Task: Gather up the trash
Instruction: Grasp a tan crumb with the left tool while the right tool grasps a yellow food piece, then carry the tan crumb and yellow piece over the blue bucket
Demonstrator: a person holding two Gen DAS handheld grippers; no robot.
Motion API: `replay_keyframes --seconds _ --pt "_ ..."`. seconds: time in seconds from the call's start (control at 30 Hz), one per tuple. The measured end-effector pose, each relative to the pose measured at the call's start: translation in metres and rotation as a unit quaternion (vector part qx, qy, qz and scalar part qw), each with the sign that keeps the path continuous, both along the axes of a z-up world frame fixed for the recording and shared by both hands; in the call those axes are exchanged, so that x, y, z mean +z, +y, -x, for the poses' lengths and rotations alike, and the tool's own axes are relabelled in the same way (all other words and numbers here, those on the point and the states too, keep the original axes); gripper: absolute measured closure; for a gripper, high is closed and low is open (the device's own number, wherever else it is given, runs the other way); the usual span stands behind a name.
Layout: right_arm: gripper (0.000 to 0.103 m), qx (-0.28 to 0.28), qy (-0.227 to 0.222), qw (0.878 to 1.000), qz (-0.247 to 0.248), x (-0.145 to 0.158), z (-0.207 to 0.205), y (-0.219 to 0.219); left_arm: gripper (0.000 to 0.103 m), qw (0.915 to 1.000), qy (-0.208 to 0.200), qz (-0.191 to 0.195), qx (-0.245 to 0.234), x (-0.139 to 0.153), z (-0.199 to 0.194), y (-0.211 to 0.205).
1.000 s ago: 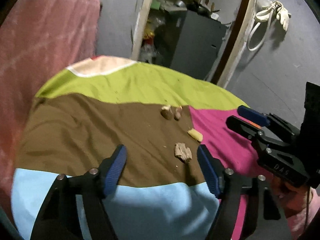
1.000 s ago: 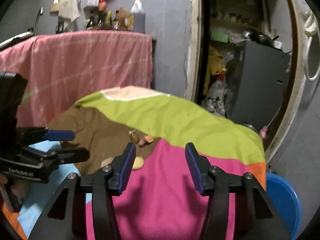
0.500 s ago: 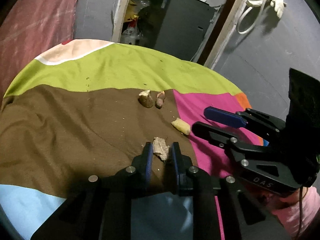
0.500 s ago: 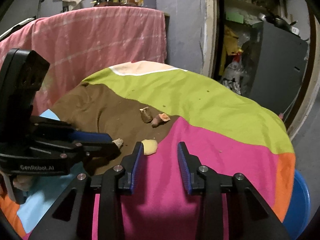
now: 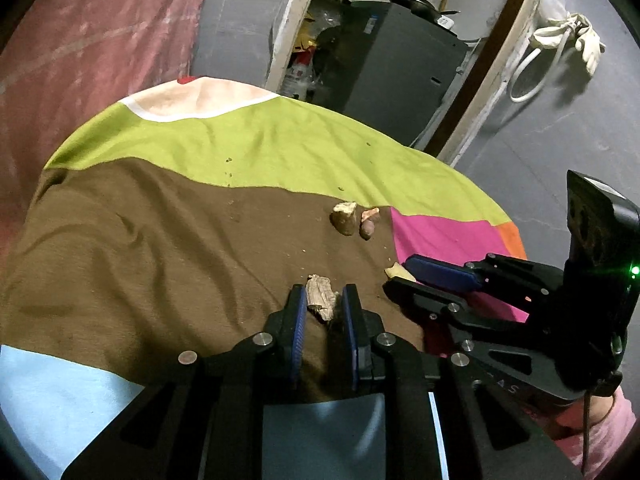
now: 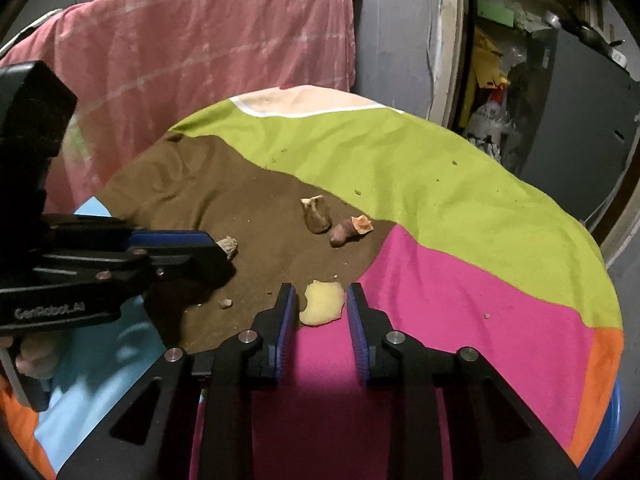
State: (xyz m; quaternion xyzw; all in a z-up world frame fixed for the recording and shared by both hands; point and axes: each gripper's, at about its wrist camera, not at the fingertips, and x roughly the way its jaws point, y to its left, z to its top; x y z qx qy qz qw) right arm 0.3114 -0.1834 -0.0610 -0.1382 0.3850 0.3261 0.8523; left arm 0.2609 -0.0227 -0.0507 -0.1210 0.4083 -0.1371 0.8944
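Note:
Food scraps lie on a round table under a multicoloured cloth (image 5: 168, 240). My left gripper (image 5: 323, 300) is shut on a pale brown scrap (image 5: 320, 298), held just above the brown patch; it also shows in the right wrist view (image 6: 227, 245). My right gripper (image 6: 321, 300) has its jaws partly open around a yellow scrap (image 6: 322, 303) at the brown-pink seam, not clamped on it. Only the yellow scrap's tip (image 5: 394, 271) shows in the left wrist view. Two more scraps, a brown stub (image 6: 316, 216) and a reddish piece (image 6: 350, 230), lie farther back.
A blue bin rim (image 6: 612, 432) shows below the table's right edge. A pink cloth (image 6: 192, 48) hangs behind the table. A doorway with a grey cabinet (image 5: 396, 60) is behind. Small crumbs (image 6: 225, 303) dot the brown patch.
My left gripper closed on the pale brown scrap and lifted it slightly. My right gripper moved forward and narrowed its jaws around the yellow scrap.

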Motion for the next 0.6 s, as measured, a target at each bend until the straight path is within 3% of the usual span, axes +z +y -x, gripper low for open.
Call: replay_keyframes --seconds 0.1,0.33,0.47,0.6 --pt "0.086 -0.008 0.004 1.000 -0.004 0.000 0.002 -0.003 0.088 1.0000 -0.003 -0.002 0.003 0.001 0.003 -0.002" --pt "0.087 -0.032 -0.024 0.998 -0.044 0.011 0.020 -0.021 0.088 0.9992 -0.038 -0.008 0.003 0.015 0.017 -0.010" --pt "0.087 -0.060 -0.080 0.991 -0.088 0.036 0.044 -0.042 0.088 0.9964 -0.083 -0.012 -0.003 0.034 0.029 -0.022" --pt "0.087 -0.093 -0.155 0.976 -0.117 0.068 0.069 -0.068 0.088 0.9897 -0.143 0.005 -0.010 0.059 0.040 -0.039"
